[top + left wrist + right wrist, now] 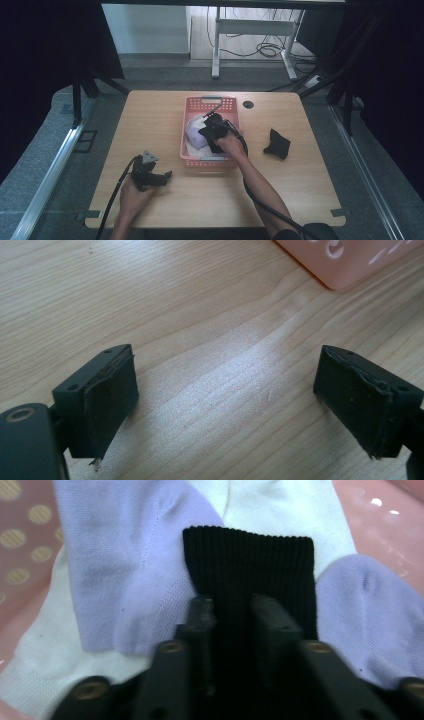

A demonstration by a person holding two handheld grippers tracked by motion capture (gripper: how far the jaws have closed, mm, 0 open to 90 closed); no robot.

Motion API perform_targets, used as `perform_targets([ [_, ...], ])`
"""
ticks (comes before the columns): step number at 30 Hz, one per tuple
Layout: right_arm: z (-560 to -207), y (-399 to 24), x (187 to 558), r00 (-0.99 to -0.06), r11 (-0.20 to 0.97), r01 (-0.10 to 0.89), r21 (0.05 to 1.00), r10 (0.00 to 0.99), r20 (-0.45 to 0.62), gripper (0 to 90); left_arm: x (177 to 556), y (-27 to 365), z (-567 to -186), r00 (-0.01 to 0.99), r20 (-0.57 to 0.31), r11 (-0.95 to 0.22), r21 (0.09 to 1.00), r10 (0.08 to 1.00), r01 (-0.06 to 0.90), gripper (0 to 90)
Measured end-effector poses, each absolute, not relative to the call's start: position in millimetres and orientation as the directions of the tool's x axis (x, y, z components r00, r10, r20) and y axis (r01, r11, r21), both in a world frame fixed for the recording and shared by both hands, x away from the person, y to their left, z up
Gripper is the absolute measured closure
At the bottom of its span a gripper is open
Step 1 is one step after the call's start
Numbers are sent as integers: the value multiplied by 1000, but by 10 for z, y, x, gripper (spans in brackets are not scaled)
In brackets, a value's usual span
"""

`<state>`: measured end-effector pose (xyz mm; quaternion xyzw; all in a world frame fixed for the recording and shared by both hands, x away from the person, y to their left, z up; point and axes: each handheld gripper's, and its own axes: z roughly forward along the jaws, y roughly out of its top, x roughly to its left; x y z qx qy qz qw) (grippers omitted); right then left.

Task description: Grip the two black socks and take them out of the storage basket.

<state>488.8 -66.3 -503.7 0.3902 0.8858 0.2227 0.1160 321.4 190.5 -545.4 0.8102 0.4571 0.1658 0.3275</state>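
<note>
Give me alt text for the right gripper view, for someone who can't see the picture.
The right tongs are clamped on the ribbed cuff of a black sock, seen close up from just behind the jaws. Beneath it lie white and lavender socks inside a pink basket with round holes in its wall.

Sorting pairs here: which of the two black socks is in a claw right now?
The black sock in the pink basket, pinched by the right claw over the lavender-and-white socks. The other black sock lies loose on the table, right of the basket.
</note>
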Motion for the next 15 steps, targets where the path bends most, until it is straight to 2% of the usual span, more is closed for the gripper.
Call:
perform_targets([
  [2, -5005, -661, 4872, -668, 597, 637, 487, 743, -38, 825, 3214, 1905, -5455, 527, -31, -367, 682, 849, 632, 102],
  [6, -4944, -690, 4857, -665, 584, 631, 511, 746, -31, 832, 3214, 1905, -5455, 527, -31, -367, 682, 849, 632, 102],
  [10, -4795, -799, 4828, -655, 517, 630, 580, 754, 39, 832, 3215, 1906, -5455, 528, -30, -368, 683, 849, 631, 102],
  [15, -4627, -876, 4781, -661, 487, 608, 628, 748, 61, 834, 3215, 1906, -5455, 527, -30, -368, 683, 849, 631, 102],
])
